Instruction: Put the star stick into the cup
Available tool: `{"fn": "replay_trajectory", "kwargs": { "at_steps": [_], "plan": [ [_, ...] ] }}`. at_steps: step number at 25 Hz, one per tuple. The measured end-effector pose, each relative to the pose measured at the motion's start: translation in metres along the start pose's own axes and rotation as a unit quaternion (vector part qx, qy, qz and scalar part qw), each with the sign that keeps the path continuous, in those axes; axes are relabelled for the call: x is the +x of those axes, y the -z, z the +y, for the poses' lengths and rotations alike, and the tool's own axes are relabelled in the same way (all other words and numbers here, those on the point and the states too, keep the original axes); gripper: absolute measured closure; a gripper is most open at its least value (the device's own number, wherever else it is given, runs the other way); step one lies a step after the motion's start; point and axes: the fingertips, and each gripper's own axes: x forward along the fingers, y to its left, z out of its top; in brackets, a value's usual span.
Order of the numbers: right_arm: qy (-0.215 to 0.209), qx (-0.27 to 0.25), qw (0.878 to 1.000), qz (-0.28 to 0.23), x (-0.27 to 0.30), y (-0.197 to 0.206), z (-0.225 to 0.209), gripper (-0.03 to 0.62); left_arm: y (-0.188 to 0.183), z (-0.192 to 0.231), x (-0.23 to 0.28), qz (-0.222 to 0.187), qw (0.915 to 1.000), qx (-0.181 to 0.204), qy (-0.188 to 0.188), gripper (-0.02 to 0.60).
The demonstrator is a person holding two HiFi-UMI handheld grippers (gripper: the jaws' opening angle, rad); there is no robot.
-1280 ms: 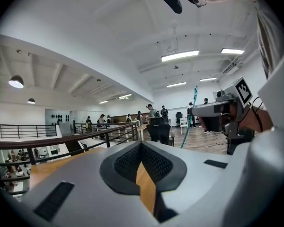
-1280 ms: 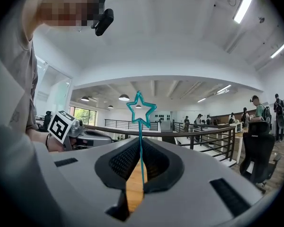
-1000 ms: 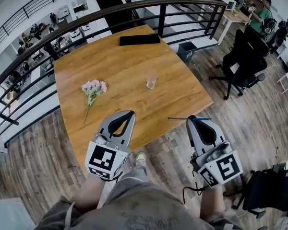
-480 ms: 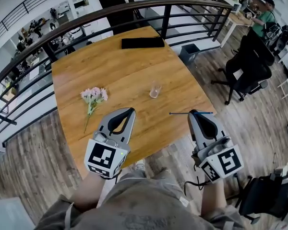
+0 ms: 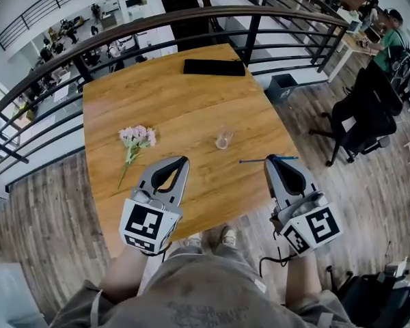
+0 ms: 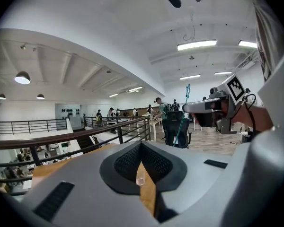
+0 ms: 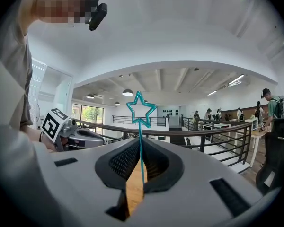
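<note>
– Two tongs, but only one has something in it?

– Yes. The right tongs (image 5: pixel 272 161) are pinched tight on the star stick (image 5: pixel 256 160). The left tongs (image 5: pixel 181 162) are closed too, with nothing in them.

– Where is the stick now?

– It lies sideways over the near edge of the worktop (image 5: pixel 184 108). The cup (image 5: pixel 223 140) stands a bit farther in and to the left. They are not touching.

– So what could go wrong?

– I think the stick could slip. It is very thin, and the tongs only grip a small bit of it. If it drops here, it may fall off the edge onto the floor.

– And the cup?

– It looks small and light. It is clear as well, so the rim is hard to see. A bump from the stick could knock it over or push it away.

– Anything else?

– The stick has to be turned so that one end goes down into the cup. If it goes in tilted, it may hit the rim. It is also long, with the star at one end, so it could lean and tip the cup.

– What about the flowers (image 5: pixel 135 139)?

– They lie well apart on the left. No trouble there.
</note>
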Motion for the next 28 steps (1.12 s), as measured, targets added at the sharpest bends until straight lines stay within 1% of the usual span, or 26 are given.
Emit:
{"fn": "replay_trajectory", "kwargs": {
  "at_steps": [3, 8, 12, 15, 18, 21, 28],
  "plan": [
    [-0.014, -0.003, 1.0, 0.0, 0.009, 0.0, -0.014, 0.554, -0.004, 0.002, 0.009, 0.004, 0.9999, 0.003, -0.016, 0.566],
    [-0.024, -0.03, 0.999, -0.004, 0.029, -0.005, -0.03, 0.554, -0.009, 0.005, 0.024, 0.005, 0.9994, 0.006, -0.033, 0.566],
    [-0.039, -0.034, 0.999, -0.009, 0.055, -0.008, -0.046, 0.554, -0.019, 0.012, 0.047, 0.001, 0.9991, 0.016, -0.04, 0.566],
    [-0.049, -0.024, 0.998, -0.007, 0.079, -0.002, -0.059, 0.554, -0.022, 0.02, 0.068, 0.001, 0.9989, 0.018, -0.044, 0.566],
    [-0.057, 0.005, 0.998, 0.0, 0.104, 0.013, -0.071, 0.554, -0.012, 0.028, 0.086, 0.016, 0.9988, 0.005, -0.046, 0.566],
    [-0.056, 0.021, 0.998, 0.017, 0.129, 0.034, -0.082, 0.554, 0.0, 0.032, 0.103, 0.033, 0.9986, -0.008, -0.041, 0.566],
    [-0.044, 0.05, 0.994, 0.09, 0.183, 0.116, -0.107, 0.554, 0.043, 0.04, 0.136, 0.076, 0.996, -0.034, -0.032, 0.566]
  ]
}}
